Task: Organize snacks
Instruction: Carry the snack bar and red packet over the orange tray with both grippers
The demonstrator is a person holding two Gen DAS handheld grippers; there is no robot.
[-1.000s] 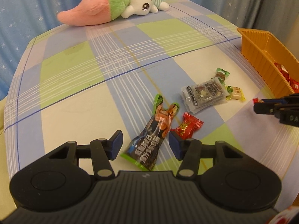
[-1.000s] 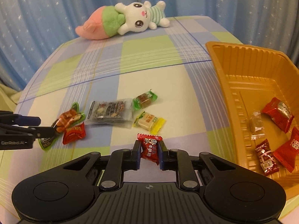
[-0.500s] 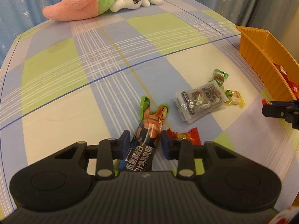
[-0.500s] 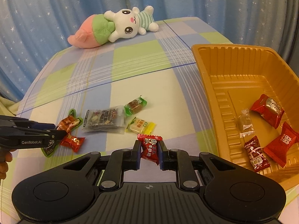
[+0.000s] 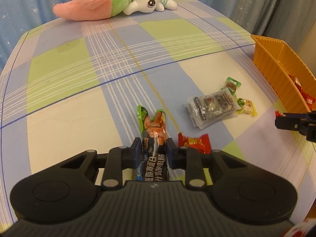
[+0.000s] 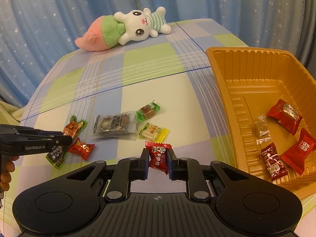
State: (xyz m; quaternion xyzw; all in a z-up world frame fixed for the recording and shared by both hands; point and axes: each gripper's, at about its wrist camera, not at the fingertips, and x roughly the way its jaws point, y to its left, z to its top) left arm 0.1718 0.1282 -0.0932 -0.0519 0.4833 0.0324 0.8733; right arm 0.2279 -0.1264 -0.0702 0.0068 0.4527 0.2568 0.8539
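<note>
Low in the centre of the left wrist view, the left gripper [image 5: 154, 154] is clenched on a long dark snack packet [image 5: 153, 138] with a green top end, its blue pads pressing the packet's sides while the packet's far end lies on the checked tablecloth [image 5: 79, 75]. Just right of that gripper lies a red candy [image 5: 194, 143]. Further toward the right of the frame sit a clear grey packet [image 5: 213, 106], a green-wrapped sweet [image 5: 231, 85] touching its far edge, and a yellow-wrapped sweet [image 5: 246, 108] beside its right end. At lower centre of the right wrist view, the right gripper [image 6: 157, 161] grasps a red wrapped candy [image 6: 158, 156], held above the cloth. Filling the right side of that frame is the orange tray [image 6: 227, 90], which holds several red candies [image 6: 284, 116] and a small clear-wrapped piece [image 6: 261, 128]. At upper centre lies a plush rabbit [image 6: 126, 29] against the blue starred curtain [image 6: 59, 9].
</note>
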